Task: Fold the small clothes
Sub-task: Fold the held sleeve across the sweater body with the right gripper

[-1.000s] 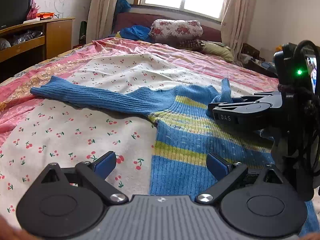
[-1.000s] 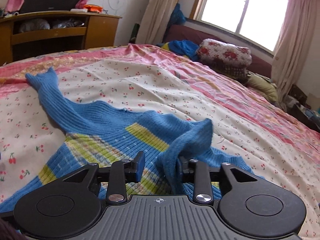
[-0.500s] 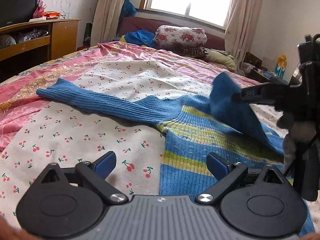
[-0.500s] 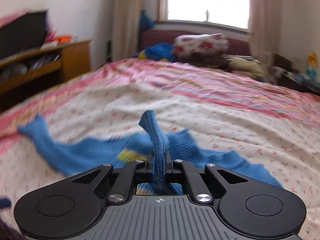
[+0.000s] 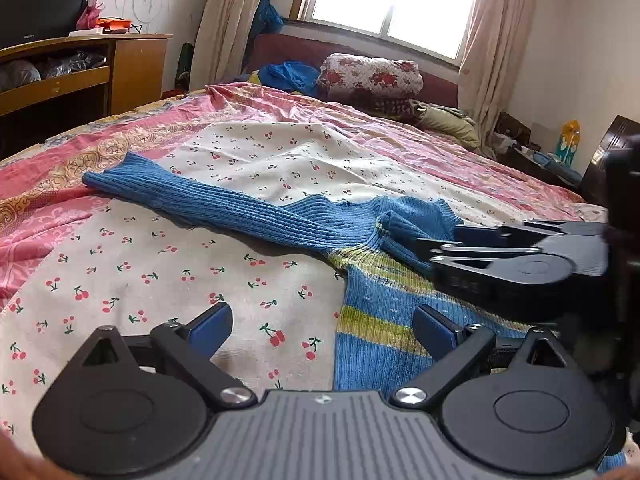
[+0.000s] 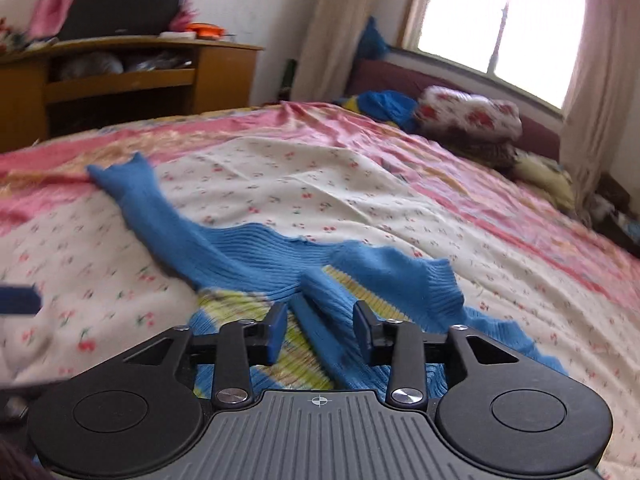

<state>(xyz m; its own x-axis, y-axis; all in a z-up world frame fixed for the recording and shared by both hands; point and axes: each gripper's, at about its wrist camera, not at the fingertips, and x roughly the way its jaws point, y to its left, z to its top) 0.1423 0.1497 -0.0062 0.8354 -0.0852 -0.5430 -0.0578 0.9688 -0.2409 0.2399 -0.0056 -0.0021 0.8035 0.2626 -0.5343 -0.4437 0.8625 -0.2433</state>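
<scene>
A small ribbed knit sweater (image 5: 372,292) in bright blue, crossed by yellow-green stripes on the chest, lies flat on a cherry-print bedsheet (image 5: 160,280), its body near and to the right. One long blue sleeve (image 5: 208,204) stretches out straight to the far left, its cuff resting at the pink patterned border of the sheet. The other sleeve (image 6: 332,320) is folded inward across the striped chest, lying as a rumpled diagonal band. The far edge of the sweater at the shoulders runs wavy and uneven. The folded shoulder (image 6: 404,280) bunches up in a soft ridge on the right.
</scene>
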